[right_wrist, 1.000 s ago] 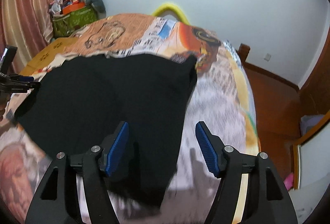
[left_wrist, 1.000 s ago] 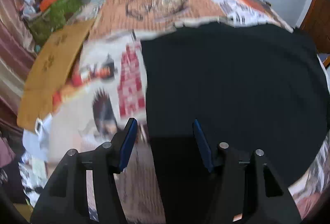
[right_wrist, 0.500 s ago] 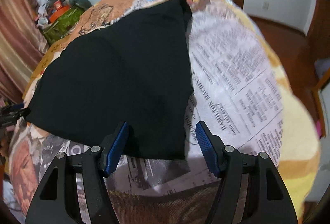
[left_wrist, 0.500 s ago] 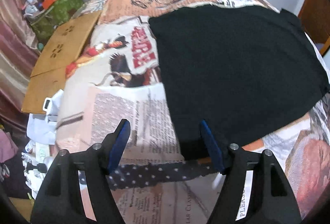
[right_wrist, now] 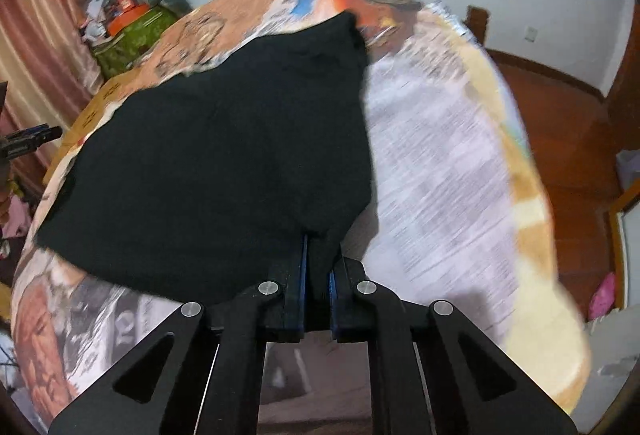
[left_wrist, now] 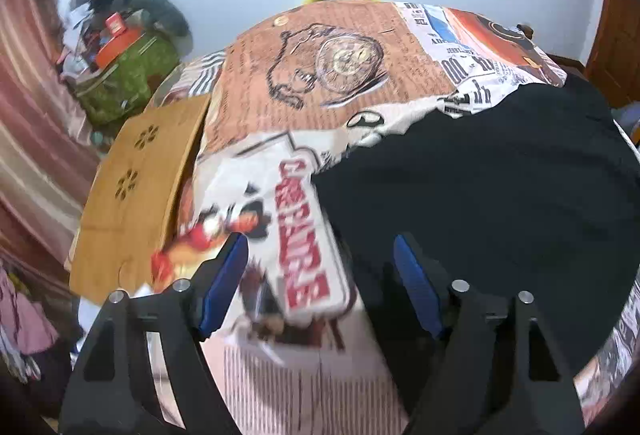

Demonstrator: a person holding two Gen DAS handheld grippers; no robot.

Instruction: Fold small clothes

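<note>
Printed bedspread (right_wrist: 440,163) blurred; black garment's (right_wrist: 224,163) far edge hidden.

The printed bedspread (left_wrist: 336,67) carries large red block letters (left_wrist: 300,231) between the left gripper's jaws, too blurred to read; black newsprint characters (left_wrist: 472,75) beyond them are likewise illegible.

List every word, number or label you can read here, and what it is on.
"00": big black print on the bedspread, left view, upper right; uncertain.
Red block lettering on the bedspread: motion-blurred, unreadable.
Newsprint columns, right view: blurred, unreadable.
Black garment: no text visible.
</note>
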